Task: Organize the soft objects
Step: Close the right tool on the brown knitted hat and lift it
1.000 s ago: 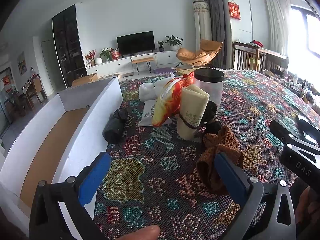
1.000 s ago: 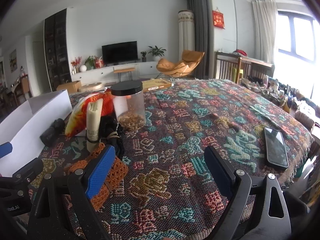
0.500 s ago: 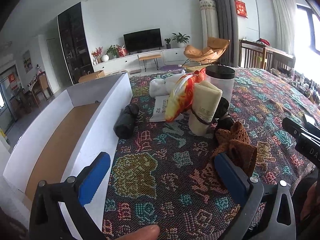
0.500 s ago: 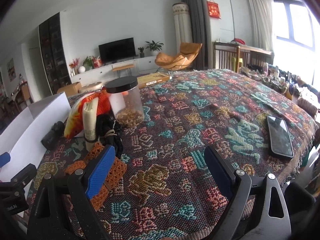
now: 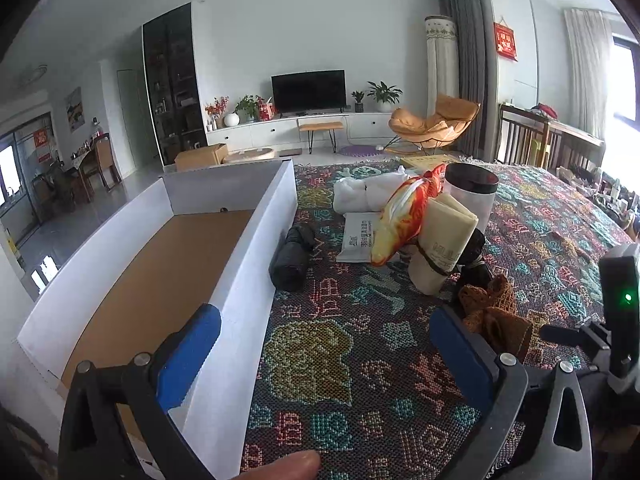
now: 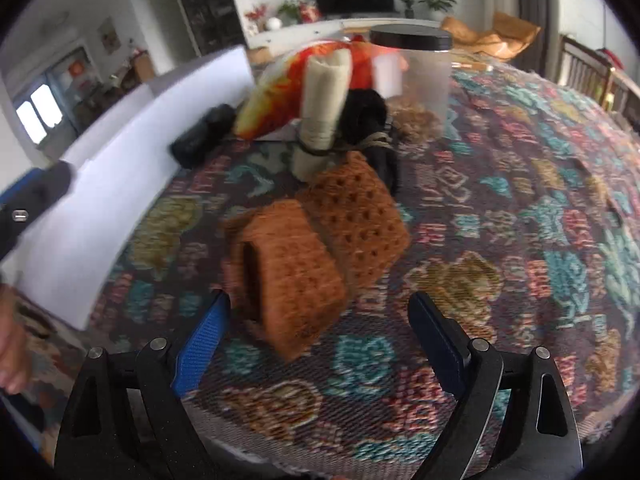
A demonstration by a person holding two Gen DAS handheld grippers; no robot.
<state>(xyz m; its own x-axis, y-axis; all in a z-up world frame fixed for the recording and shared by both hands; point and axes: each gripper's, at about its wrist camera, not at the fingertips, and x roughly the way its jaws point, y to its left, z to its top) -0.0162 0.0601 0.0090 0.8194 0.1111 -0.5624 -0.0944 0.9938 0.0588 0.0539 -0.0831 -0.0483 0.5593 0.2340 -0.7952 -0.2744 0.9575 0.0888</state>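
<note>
The right wrist view is blurred throughout, so the weave of the patterned cloth (image 6: 500, 200) and the far objects read only as soft shapes. In it the right gripper (image 6: 316, 320) fills the bottom of the frame with its jaws spread wide and nothing between them; the folded orange knitted cloth (image 6: 312, 248) lies just ahead, slightly left of centre, its near edge close to the blue pads (image 6: 202, 344) but apart from them. At the far left edge a dark blurred piece of the other gripper and part of a hand (image 6: 12, 344) are cut off by the frame.

In the left wrist view the left gripper (image 5: 324, 340) also stands open and empty at the bottom, one pad over the wall of the white box (image 5: 256, 280). A fingertip (image 5: 288, 466) pokes in at the bottom edge. The box runs from lower left toward the centre; its brown cardboard floor is bare as far as can be seen, though the nearest part is hidden behind the gripper.

Right of centre, a clear jar (image 5: 474, 196) with a black lid stands behind a red and yellow bag (image 5: 400, 220) and a cream rolled towel (image 5: 444, 248), which cover most of it; in the right wrist view something brownish sits at its bottom, too blurred to identify. A black rolled bundle (image 5: 294, 256) lies beside the box wall. White folded fabric (image 5: 368, 192) sits farther back, partly hidden by the bag.
</note>
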